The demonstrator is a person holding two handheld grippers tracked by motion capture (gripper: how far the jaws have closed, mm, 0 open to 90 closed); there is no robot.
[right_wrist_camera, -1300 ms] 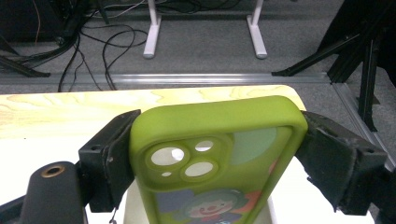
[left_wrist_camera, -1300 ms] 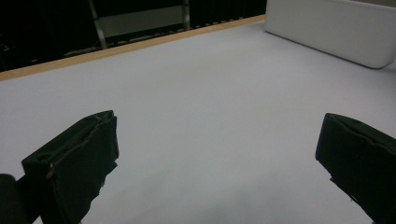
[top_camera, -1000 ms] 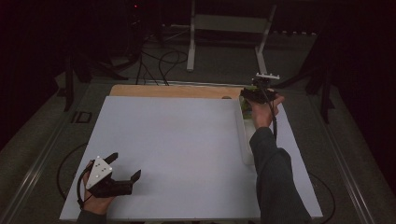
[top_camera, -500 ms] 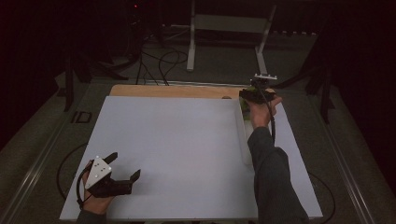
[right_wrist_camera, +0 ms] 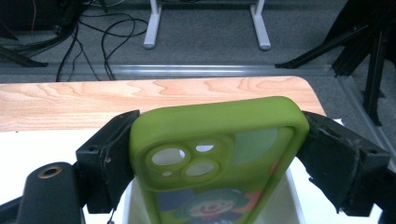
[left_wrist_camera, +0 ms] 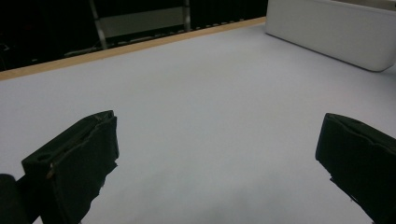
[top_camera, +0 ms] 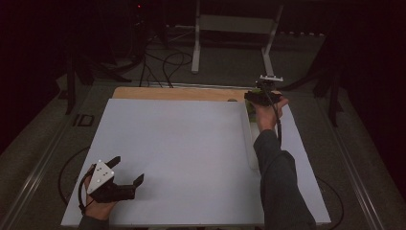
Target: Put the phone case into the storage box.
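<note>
Lower left of the high view: left gripper (top_camera: 128,170), jaws spread wide with nothing between them. Rests low over the flat white table sheet (top_camera: 182,153), in the same spot as one second ago. No part in the work so far. Same spread in the left gripper view (left_wrist_camera: 217,158), with bare sheet ahead and the long white plastic bin (left_wrist_camera: 336,32) at upper right.

Centre of the high view: bare sheet, with a light wooden table edge (top_camera: 177,93) along the top.

Upper right of the high view: right gripper (top_camera: 262,97), clamped across the lime-green soft rubber phone case (top_camera: 250,106). Sits a touch higher and farther toward the top of the frame than a second ago; a small drift, no release. Hangs above the far end of the bin (top_camera: 251,139), which runs down the frame beside the sleeve.

Right gripper view: jaws (right_wrist_camera: 215,154) pressing both long sides of the case (right_wrist_camera: 215,140). Shows the camera cut-outs upward and a cartoon clown print below, with the bin's white rim (right_wrist_camera: 292,196) just under it.

Meaning, as a judgement: case lifted clear of the bin and carried, hold looking secure; probably mid-transfer, with setting down on the sheet or a handover not yet begun.
</note>
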